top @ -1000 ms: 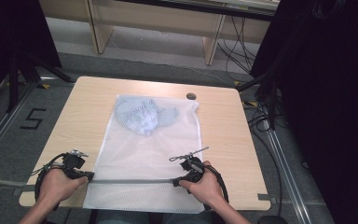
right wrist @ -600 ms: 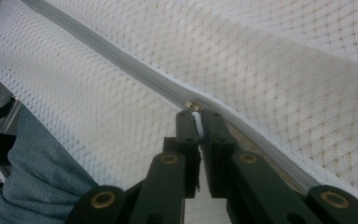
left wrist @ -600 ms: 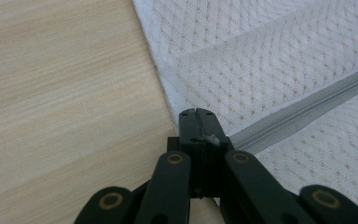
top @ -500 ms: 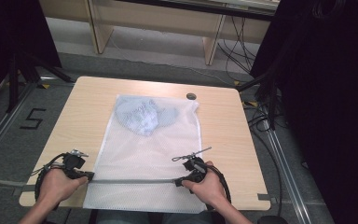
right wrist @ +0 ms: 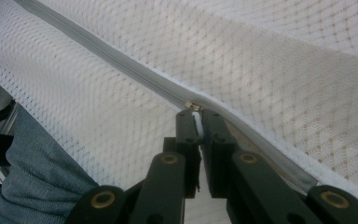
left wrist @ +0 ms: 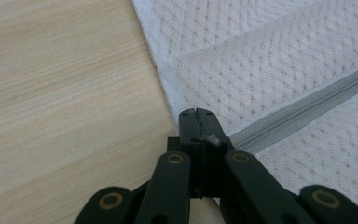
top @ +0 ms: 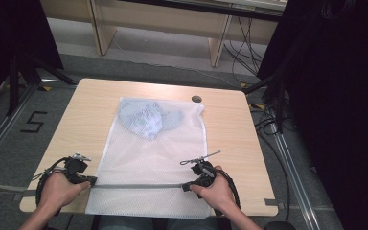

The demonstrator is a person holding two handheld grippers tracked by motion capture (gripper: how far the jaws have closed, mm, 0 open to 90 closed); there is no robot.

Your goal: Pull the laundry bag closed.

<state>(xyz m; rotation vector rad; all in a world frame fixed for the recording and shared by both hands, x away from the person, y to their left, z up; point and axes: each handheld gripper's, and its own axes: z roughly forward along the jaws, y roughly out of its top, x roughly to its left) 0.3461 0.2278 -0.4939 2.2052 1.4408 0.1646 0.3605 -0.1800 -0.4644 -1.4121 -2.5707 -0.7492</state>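
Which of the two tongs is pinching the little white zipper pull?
The right tongs, near the bag's right edge: the white pull sits between them. The left tongs clamp the zipper's other end.

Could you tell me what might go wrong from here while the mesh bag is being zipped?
The right gripper pinches only the small white zipper pull, so it could slip out under a tug. The left gripper is shut on the zipper's end at the mesh bag edge; if that hold gives, the bag may bunch. The bag's near edge overhangs the table and could slide off.

Wooden table (top: 86,115) bears mesh bag (top: 148,163), perhaps a grommet (top: 196,98).
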